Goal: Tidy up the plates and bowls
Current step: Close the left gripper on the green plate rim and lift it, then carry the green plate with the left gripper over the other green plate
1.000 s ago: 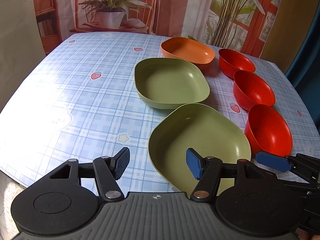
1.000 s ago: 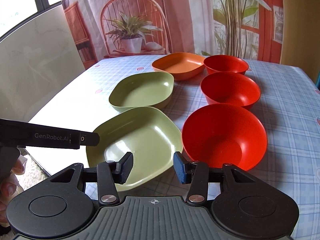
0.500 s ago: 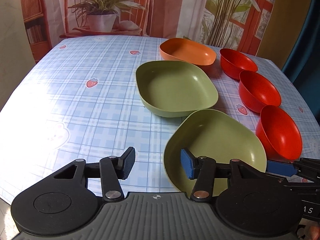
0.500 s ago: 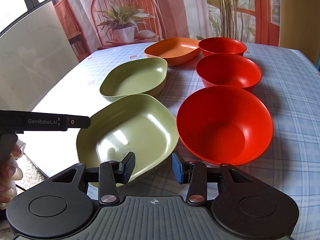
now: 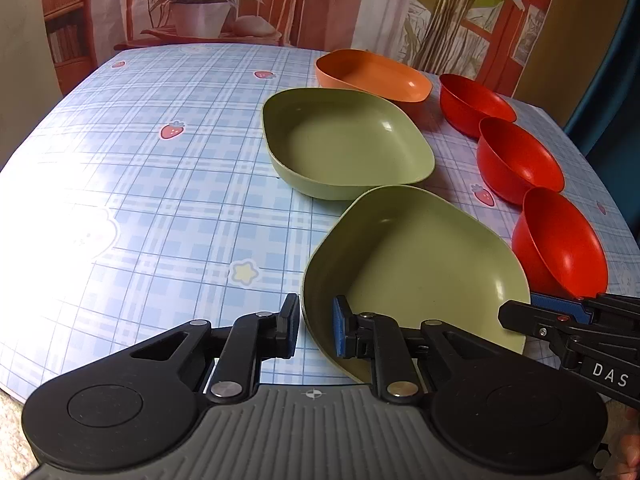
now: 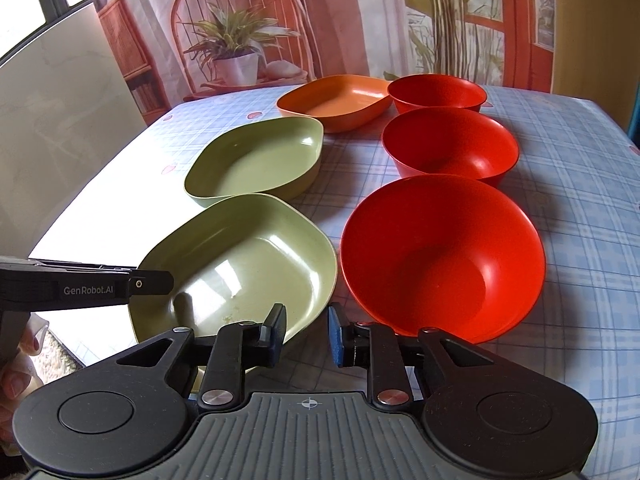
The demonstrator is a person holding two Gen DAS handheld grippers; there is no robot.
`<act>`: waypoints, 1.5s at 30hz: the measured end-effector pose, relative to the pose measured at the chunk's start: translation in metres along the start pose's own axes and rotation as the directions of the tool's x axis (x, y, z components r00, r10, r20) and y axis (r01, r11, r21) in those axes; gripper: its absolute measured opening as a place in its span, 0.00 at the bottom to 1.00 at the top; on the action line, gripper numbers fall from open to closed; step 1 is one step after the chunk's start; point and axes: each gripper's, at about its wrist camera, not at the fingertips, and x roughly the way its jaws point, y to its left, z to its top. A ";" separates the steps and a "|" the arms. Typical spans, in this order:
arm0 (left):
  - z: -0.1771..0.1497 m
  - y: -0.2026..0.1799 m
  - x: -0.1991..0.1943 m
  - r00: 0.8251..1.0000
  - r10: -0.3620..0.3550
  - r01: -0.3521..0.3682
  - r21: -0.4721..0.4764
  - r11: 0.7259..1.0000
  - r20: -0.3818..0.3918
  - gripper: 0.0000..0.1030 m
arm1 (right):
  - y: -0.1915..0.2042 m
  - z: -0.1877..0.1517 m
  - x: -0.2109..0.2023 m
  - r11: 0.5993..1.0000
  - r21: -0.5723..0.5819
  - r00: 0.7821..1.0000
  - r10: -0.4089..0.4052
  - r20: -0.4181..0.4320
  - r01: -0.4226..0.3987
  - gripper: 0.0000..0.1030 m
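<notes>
Left gripper (image 5: 316, 326) fingers straddle near green plate (image 5: 416, 272) rim, gap narrow, contact unclear. Right gripper (image 6: 307, 330) parted, empty, between that plate and nearest red bowl (image 6: 440, 256).

Green plates (image 5: 416, 264) — red bowls (image 6: 440, 256)

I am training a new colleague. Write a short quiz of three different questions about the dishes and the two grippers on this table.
1. True or false: the left gripper straddles the rim of the near green plate.
2. How many red bowls stand on the table? A) two B) three C) four
3. Fill in: the farthest plate is coloured ____.

Key: 1 true, one finger inside, one outside, jaws not shut. 2 B, in a row, the nearest ahead of the open right gripper. 3 orange.
</notes>
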 end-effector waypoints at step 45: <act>-0.003 -0.002 -0.029 0.991 0.048 -0.050 0.015 0.999 0.124 0.14 | 0.008 0.009 -0.019 0.999 -0.031 0.992 0.040 0.122 -0.037 0.16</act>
